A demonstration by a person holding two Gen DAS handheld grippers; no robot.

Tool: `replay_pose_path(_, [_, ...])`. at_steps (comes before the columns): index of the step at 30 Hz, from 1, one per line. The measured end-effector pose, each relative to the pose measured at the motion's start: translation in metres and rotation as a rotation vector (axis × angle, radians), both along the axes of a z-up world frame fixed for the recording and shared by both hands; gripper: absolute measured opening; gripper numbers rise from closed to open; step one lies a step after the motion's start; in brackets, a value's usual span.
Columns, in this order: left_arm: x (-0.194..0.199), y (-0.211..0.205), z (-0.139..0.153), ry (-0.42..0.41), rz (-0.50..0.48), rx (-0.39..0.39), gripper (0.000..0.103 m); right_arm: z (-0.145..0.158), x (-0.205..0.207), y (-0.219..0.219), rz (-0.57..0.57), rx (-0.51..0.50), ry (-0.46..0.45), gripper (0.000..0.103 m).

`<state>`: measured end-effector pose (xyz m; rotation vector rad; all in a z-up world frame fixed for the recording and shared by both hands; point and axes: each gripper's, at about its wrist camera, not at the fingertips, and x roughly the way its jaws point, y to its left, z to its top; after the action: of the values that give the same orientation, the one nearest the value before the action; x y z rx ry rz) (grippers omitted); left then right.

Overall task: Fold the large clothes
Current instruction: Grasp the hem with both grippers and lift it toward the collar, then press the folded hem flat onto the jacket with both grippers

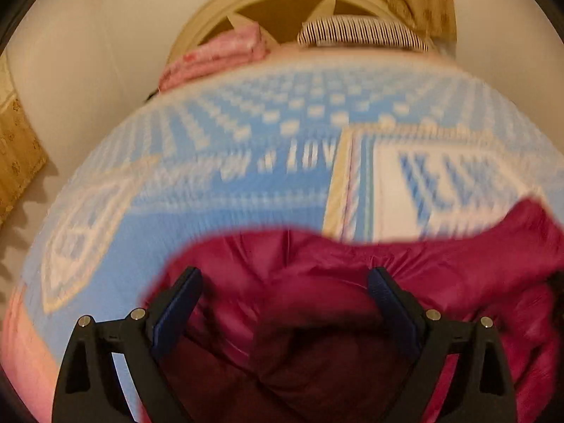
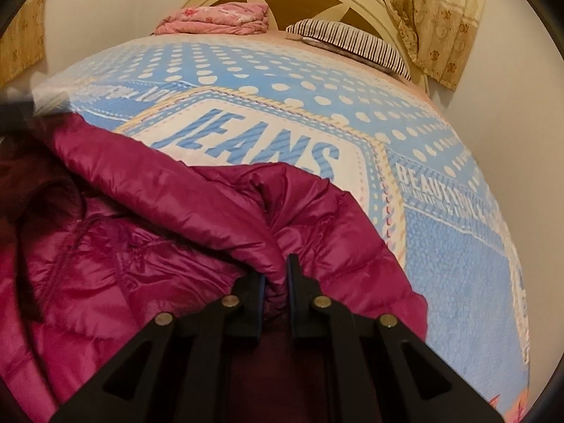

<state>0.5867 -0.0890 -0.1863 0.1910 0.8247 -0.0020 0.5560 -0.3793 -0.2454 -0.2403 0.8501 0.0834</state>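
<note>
One magenta puffer jacket (image 2: 148,211) lies crumpled near the bed's (image 2: 458,264) foot edge, folding barely begun: the right gripper (image 2: 276,282) pinches a fold of it, the left gripper (image 1: 285,292) spread wide above it, empty.

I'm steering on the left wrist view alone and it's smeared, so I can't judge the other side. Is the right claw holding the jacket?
Observer: Yes, the right claw is shut on a bunched fold of the magenta jacket.
Operator: What's printed on the white panel of the bedspread?
Observer: JEANS, in blue striped letters on the bedspread.
Operator: Anything at the headboard?
Observer: A folded pink blanket and a striped pillow.
</note>
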Motion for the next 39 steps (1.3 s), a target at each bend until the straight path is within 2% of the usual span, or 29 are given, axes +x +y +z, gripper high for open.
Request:
replay_pose_path(3, [-0.005,0.004,-0.004,-0.015,-0.001,-0.022,0.095,0.015,-0.013,-0.007,0.022,0.049,0.006,0.031])
replay_pose_path(6, [-0.003,0.001,-0.005,-0.013,-0.008,-0.017,0.095,0.037,-0.027,-0.015,0.003,0.121,-0.022,0.032])
replay_pose_path(8, [-0.002,-0.002,-0.005,-0.007,-0.014,-0.01,0.095,0.056,-0.034,-0.02,-0.031,0.194,-0.075,0.036])
replay_pose_path(10, [-0.006,-0.005,-0.001,-0.009,-0.024,0.004,0.095,0.068,-0.031,-0.019,-0.05,0.27,-0.109,0.049])
replay_pose_path(12, [-0.008,-0.008,0.005,-0.025,-0.028,0.019,0.095,0.071,-0.013,-0.006,-0.065,0.295,-0.13,0.055])
replay_pose_path(13, [-0.011,-0.008,0.013,-0.043,-0.025,0.011,0.095,0.07,-0.005,-0.002,-0.073,0.296,-0.13,0.055])
replay_pose_path(15, [-0.017,-0.005,0.033,-0.09,-0.031,-0.056,0.095,0.058,0.019,0.012,-0.068,0.312,-0.078,0.054])
replay_pose_path(17, [-0.02,-0.007,0.047,-0.124,-0.062,-0.117,0.095,0.046,0.027,0.02,-0.073,0.309,-0.046,0.054])
replay_pose_path(19, [-0.016,-0.012,0.047,-0.114,-0.089,-0.149,0.095,0.032,0.028,0.026,-0.063,0.289,-0.022,0.054])
replay_pose_path(21, [-0.008,-0.016,0.033,-0.059,-0.104,-0.192,0.095,0.022,0.028,0.026,-0.071,0.269,-0.014,0.054])
replay_pose_path(24, [0.004,-0.018,0.0,0.051,-0.08,-0.19,0.095,0.009,0.027,0.019,-0.089,0.288,0.005,0.054])
replay_pose_path(28, [0.001,-0.015,-0.009,0.044,-0.074,-0.209,0.095,0.002,0.023,0.016,-0.075,0.286,0.008,0.054])
replay_pose_path(35, [0.004,-0.024,-0.023,0.062,-0.064,-0.137,0.097,-0.014,0.023,0.016,-0.068,0.292,0.007,0.054])
replay_pose_path(39, [0.007,-0.026,-0.027,0.066,-0.061,-0.132,0.098,-0.017,0.025,0.019,-0.072,0.272,0.01,0.054])
